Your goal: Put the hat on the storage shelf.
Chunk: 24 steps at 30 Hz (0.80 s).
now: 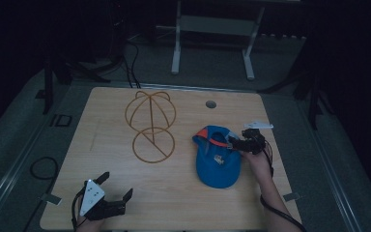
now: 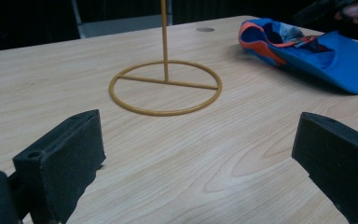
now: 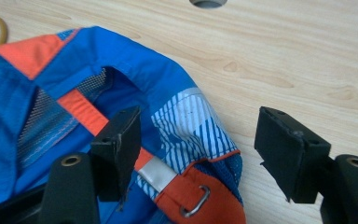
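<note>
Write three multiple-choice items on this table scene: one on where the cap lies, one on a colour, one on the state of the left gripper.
1. The cap lies
A. right of the wire stand
B. hung on the stand
C. on the floor

2. The cap's main colour is
A. green
B. blue
C. white

3. The left gripper is
A. shut on the cap
B. shut on the stand
C. open, holding nothing

Key:
1 A, the high view shows it flat on the table, right of the stand.
2 B, blue cloth with orange trim.
3 C, its jaws stand wide apart over bare wood.
</note>
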Motion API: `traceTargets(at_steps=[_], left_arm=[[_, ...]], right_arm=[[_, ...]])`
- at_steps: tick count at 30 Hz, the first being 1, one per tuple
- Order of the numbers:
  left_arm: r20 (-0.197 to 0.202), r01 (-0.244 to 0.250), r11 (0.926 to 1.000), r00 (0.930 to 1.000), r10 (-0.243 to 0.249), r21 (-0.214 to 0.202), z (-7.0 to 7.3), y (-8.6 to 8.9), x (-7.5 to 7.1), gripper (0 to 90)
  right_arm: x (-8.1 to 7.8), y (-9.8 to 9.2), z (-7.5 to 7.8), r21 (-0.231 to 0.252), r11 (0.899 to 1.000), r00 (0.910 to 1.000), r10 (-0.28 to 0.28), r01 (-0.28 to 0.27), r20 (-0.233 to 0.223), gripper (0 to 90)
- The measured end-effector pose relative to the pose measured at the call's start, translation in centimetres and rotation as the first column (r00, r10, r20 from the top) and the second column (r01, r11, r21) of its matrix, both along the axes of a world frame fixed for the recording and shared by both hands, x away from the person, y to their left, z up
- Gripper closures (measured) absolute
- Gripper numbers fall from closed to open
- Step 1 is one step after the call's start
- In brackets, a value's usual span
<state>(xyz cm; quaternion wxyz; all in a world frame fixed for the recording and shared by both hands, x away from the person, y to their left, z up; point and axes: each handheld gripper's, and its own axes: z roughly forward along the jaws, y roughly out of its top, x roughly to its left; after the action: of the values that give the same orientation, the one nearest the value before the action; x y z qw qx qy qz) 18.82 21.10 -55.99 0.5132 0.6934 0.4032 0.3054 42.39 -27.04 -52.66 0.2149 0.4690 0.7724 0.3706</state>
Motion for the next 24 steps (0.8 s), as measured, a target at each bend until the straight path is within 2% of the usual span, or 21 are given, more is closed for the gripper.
traceTargets(at_steps=[5,7,11,13,17,20,21,23,24], left_arm=[[-0.003,0.003,1.0,1.0,-0.003,-0.007,0.0,0.0,0.0,2.6],[-0.005,-0.003,1.0,1.0,0.003,-0.005,0.0,0.0,0.0,2.6],[-0.013,-0.006,1.0,0.9999,0.006,0.001,0.1,0.1,0.0,2.6],[-0.012,-0.01,1.0,0.9999,0.01,0.0,0.1,0.1,0.0,2.6],[-0.017,-0.007,1.0,0.9998,0.007,0.0,0.1,0.1,0.0,2.6],[-0.02,-0.007,0.9999,0.9998,0.007,0.014,0.1,0.0,0.0,2.6],[-0.018,-0.009,0.9999,0.9998,0.009,0.012,0.1,0.0,0.0,2.6],[-0.021,-0.01,0.9999,0.9997,0.01,0.01,0.1,0.0,0.0,2.6],[-0.021,-0.01,0.9999,0.9997,0.01,0.01,0.1,0.0,0.0,2.6]], right_arm=[[1.0,0.4,-0.8,-0.017,1.0,0.9996,-0.003,0.003,-0.027,31.4],[1.3,0.6,-1.1,-0.006,1.0,0.9993,-0.003,0.003,-0.037,32.0],[1.8,1.0,-1.9,-0.015,1.0,0.9981,0.005,-0.006,-0.062,34.5],[1.9,1.2,-2.3,-0.028,1.0,0.9973,0.008,-0.01,-0.073,38.3],[1.9,1.6,-2.8,-0.066,0.998,0.9976,0.019,-0.024,-0.066,48.8],[2.0,1.8,-2.9,-0.062,0.997,0.9964,0.036,-0.041,-0.077,57.2],[2.0,1.8,-2.9,-0.077,0.996,0.9962,0.04,-0.046,-0.078,61.2],[2.0,1.9,-2.8,-0.08,0.995,0.9955,0.048,-0.054,-0.082,71.6],[2.0,1.9,-2.8,-0.08,0.995,0.9955,0.048,-0.054,-0.082,71.6]])
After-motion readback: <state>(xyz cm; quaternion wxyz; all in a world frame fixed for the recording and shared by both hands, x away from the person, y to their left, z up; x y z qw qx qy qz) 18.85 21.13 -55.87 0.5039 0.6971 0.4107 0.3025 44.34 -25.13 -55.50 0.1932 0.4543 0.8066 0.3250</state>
